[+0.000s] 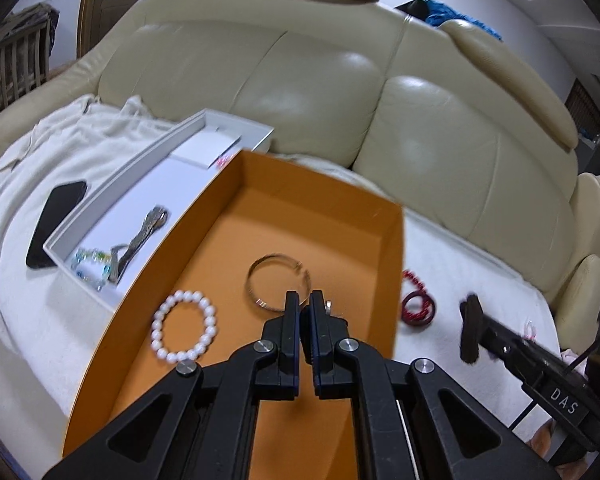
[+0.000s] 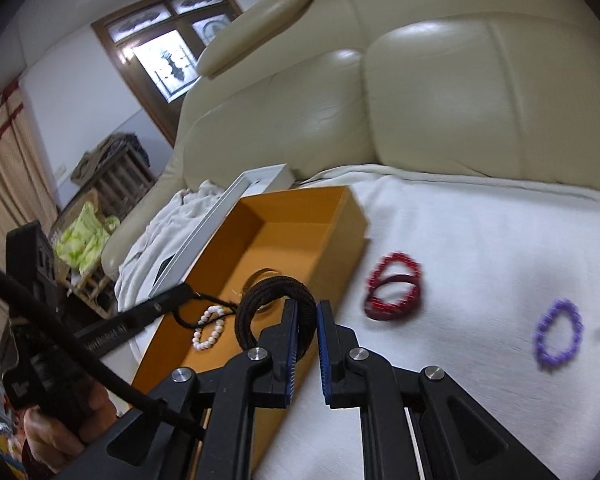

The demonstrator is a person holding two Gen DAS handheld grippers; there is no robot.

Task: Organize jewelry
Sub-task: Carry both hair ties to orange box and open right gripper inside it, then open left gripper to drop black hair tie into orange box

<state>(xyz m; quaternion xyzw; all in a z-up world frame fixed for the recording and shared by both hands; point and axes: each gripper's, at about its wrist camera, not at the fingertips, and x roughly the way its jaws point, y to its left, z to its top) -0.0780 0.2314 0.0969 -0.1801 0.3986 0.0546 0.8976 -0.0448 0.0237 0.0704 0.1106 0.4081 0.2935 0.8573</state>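
Note:
My left gripper [image 1: 305,300] is shut above the open orange box [image 1: 396,260]. A thin black cord [image 2: 216,301] hangs from its tip, and a small silver piece [image 1: 329,305] shows beside one finger. A silver bangle [image 1: 278,280] and a white pearl bracelet [image 1: 184,326] lie on the box floor. My right gripper [image 2: 307,308] is shut on a dark brown coiled band [image 2: 260,292], held over the box's right wall [image 2: 352,216]. A red beaded bracelet [image 2: 394,286] and a purple one [image 2: 558,334] lie on the white blanket to the right of the box.
A white tray [image 1: 112,196] to the left of the box holds a teal bead bracelet [image 1: 90,264] and a metal chain [image 1: 140,236]. A black phone [image 1: 54,224] lies beside it. The cream leather sofa back [image 1: 320,80] rises behind. A hand [image 2: 56,432] grips the left tool.

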